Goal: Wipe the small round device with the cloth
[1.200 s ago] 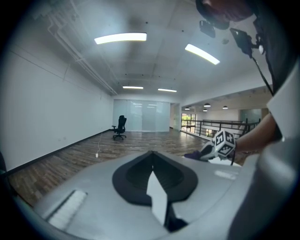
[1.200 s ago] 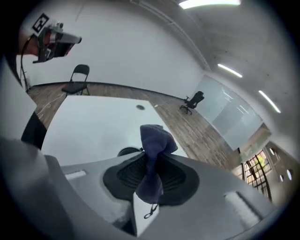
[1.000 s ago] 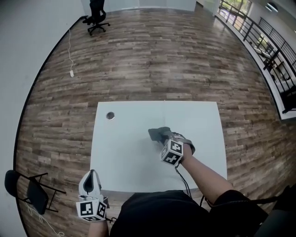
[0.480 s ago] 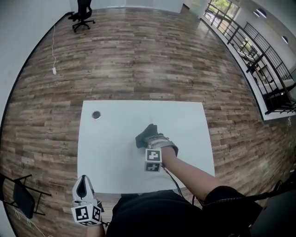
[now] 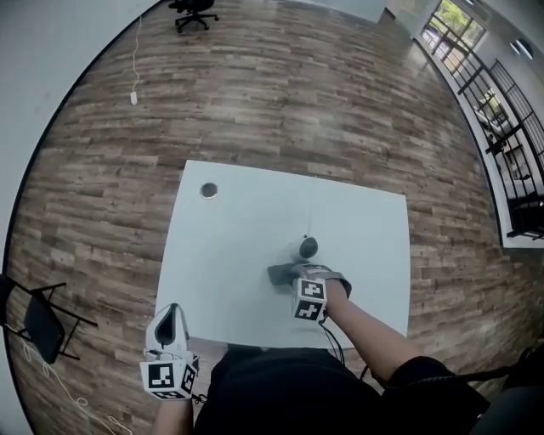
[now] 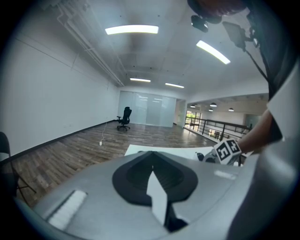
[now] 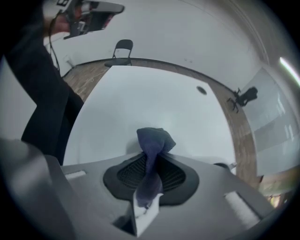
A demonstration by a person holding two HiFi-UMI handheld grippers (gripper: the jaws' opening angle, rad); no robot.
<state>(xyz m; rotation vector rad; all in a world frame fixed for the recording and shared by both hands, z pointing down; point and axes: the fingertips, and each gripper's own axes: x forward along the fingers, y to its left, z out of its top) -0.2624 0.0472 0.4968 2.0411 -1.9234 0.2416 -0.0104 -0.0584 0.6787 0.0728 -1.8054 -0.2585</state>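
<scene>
A small round grey device (image 5: 308,248) with a thin cable running away from it sits on the white table (image 5: 229,255). Just in front of it lies a bunched dark cloth (image 5: 279,274), pinched in my right gripper (image 5: 291,276), which points steeply down at the tabletop. In the right gripper view the cloth (image 7: 152,138) sticks out between the jaws of the right gripper (image 7: 149,158). The device's edge (image 7: 223,165) peeks past the gripper body. My left gripper (image 5: 170,319) hangs off the table's near left corner, jaws together and holding nothing, as the left gripper view (image 6: 151,154) also shows.
A small dark round spot (image 5: 208,190) marks the table's far left corner. A black chair (image 5: 42,327) stands on the wooden floor at the left, an office chair (image 5: 194,8) far off. A railing (image 5: 497,110) runs along the right.
My right gripper has drawn the cloth back toward the near edge of the table, and the round device now shows beyond it. The left gripper has stayed by the table's front left corner.
</scene>
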